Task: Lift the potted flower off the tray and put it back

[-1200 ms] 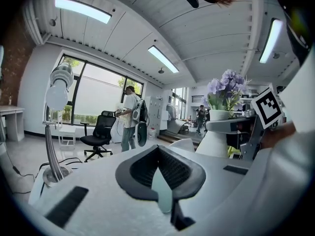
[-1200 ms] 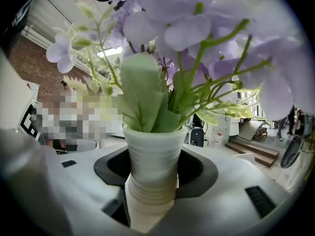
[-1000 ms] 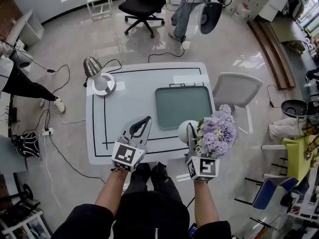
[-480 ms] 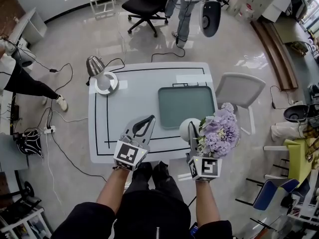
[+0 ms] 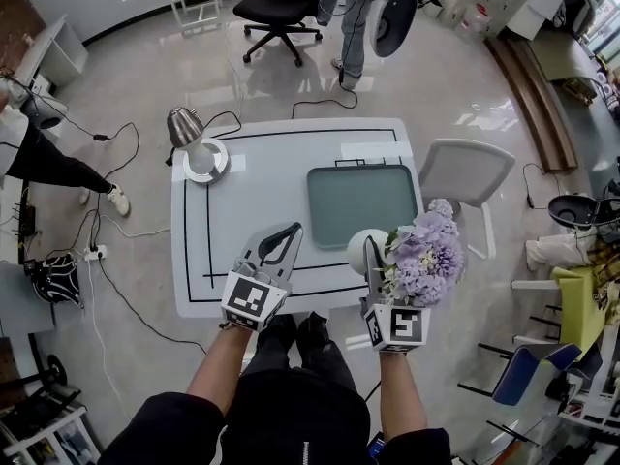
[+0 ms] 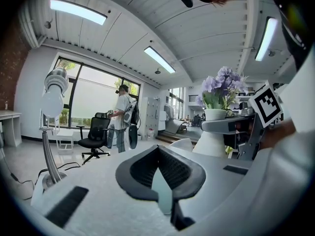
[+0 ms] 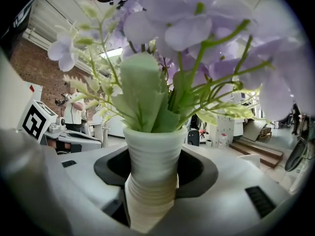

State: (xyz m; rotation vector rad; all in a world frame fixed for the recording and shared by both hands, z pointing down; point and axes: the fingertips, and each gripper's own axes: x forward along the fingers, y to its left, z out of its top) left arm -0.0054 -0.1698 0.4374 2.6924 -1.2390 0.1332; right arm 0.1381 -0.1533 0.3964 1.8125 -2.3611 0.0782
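The potted flower (image 5: pixel 426 255) has purple blooms and a white ribbed pot (image 7: pixel 153 163). My right gripper (image 5: pixel 374 252) is shut on the pot and holds it upright in the air over the table's near edge, in front of the tray. In the right gripper view the black pads (image 7: pixel 197 173) press on both sides of the pot. The grey-green tray (image 5: pixel 360 204) lies bare on the white table (image 5: pixel 262 177). My left gripper (image 5: pixel 287 232) hovers to the left of the pot with its tips touching and nothing held. The left gripper view shows the pot (image 6: pixel 212 132) at the right.
A silver desk lamp (image 5: pixel 194 148) stands at the table's far left corner. A white chair (image 5: pixel 465 172) sits by the table's right side. Beyond the table are a black office chair (image 5: pixel 276 8) and a standing person (image 5: pixel 354 17). Cables (image 5: pixel 107 250) run over the floor on the left.
Both grippers and the potted flower stay where they were. The person behind the table has shifted a little to the left.
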